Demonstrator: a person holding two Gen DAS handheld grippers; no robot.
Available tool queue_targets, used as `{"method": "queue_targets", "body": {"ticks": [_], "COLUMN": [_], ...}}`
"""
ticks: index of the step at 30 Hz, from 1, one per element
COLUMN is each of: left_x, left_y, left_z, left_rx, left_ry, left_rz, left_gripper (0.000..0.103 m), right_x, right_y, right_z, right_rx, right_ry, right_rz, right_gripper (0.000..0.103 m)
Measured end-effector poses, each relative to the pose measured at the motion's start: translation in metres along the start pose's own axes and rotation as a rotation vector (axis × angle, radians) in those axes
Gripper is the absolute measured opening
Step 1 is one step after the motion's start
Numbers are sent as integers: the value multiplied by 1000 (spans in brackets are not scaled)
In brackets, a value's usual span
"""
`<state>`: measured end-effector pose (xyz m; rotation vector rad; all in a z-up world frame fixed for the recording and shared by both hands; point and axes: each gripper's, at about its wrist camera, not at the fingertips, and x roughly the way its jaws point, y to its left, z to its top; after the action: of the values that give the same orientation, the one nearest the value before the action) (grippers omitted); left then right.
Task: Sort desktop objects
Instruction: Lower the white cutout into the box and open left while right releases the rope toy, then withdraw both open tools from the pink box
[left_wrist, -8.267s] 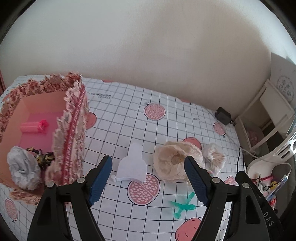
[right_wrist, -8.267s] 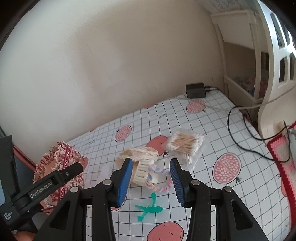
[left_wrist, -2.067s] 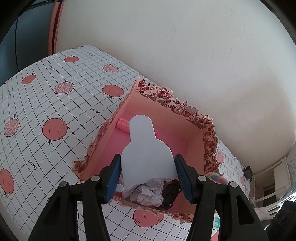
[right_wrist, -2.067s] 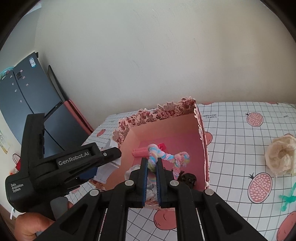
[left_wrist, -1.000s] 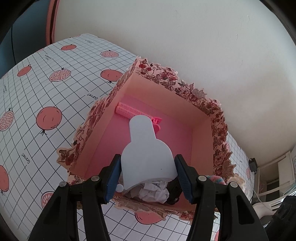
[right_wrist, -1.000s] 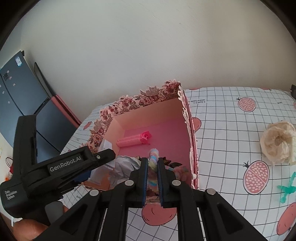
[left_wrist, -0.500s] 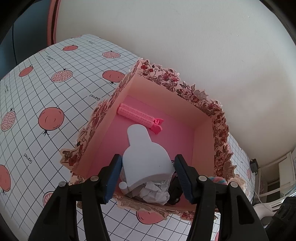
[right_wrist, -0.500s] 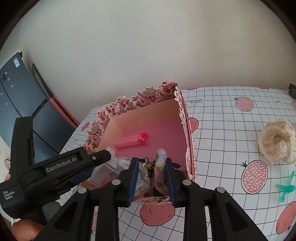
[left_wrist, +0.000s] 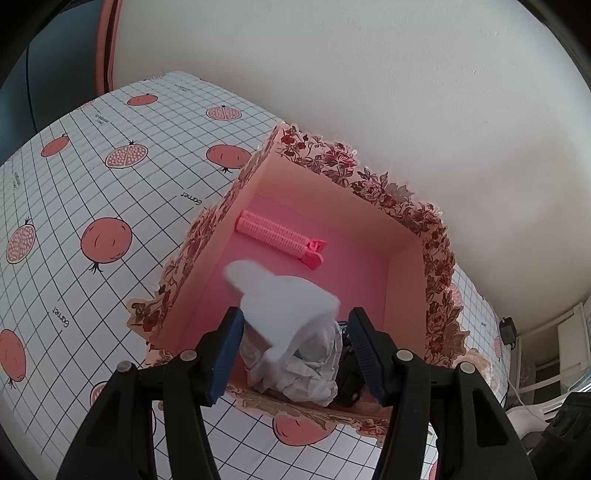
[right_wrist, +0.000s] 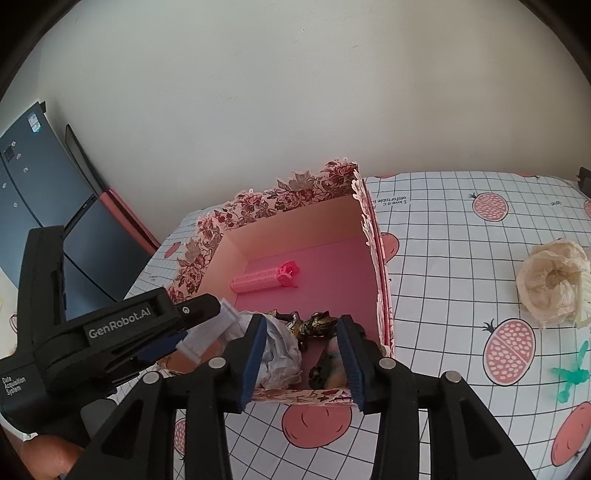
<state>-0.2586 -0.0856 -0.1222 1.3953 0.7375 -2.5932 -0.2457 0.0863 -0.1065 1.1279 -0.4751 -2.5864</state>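
Note:
A floral box (left_wrist: 369, 181) with a pink floor sits under both grippers. My left gripper (left_wrist: 295, 325) hovers over its near corner with jaws apart. A white plastic scoop (left_wrist: 280, 299) hangs tilted and blurred between them, touching the left pad, with a gap to the right pad. In the right wrist view the scoop (right_wrist: 207, 328) shows at the left gripper's (right_wrist: 195, 328) tip. My right gripper (right_wrist: 301, 339) has its jaws opening with nothing pressed between them. The pastel rope toy (right_wrist: 332, 354) lies in the box behind the right finger. A pink hair roller (right_wrist: 262, 277), crumpled paper (right_wrist: 280, 354) and a black-gold figure (right_wrist: 317, 323) are also inside.
A cream lace scrunchie (right_wrist: 550, 280) and a green plastic piece (right_wrist: 572, 373) lie on the pomegranate tablecloth (right_wrist: 461, 295) to the right. The wall is close behind the box. A dark cabinet (right_wrist: 37, 184) stands at the left, a charger (left_wrist: 508, 332) at the far right.
The right jaws have opened and the rope toy has dropped from them into the box. The white scoop has tipped over between the left jaws. Neither hand has shifted.

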Motion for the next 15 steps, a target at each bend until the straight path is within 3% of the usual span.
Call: {"method": "queue_targets", "body": {"ticks": [15], "left_x": [-10], "left_y": [-12], "left_z": [-2], "left_rx": [26], "left_ry": [-11], "left_rz": [-4], "left_gripper": [60], "right_x": [-11], "right_y": [-2], "right_z": [3], "right_rx": [3], "right_ry": [-18], "right_rz": [17], "right_gripper": [43]}}
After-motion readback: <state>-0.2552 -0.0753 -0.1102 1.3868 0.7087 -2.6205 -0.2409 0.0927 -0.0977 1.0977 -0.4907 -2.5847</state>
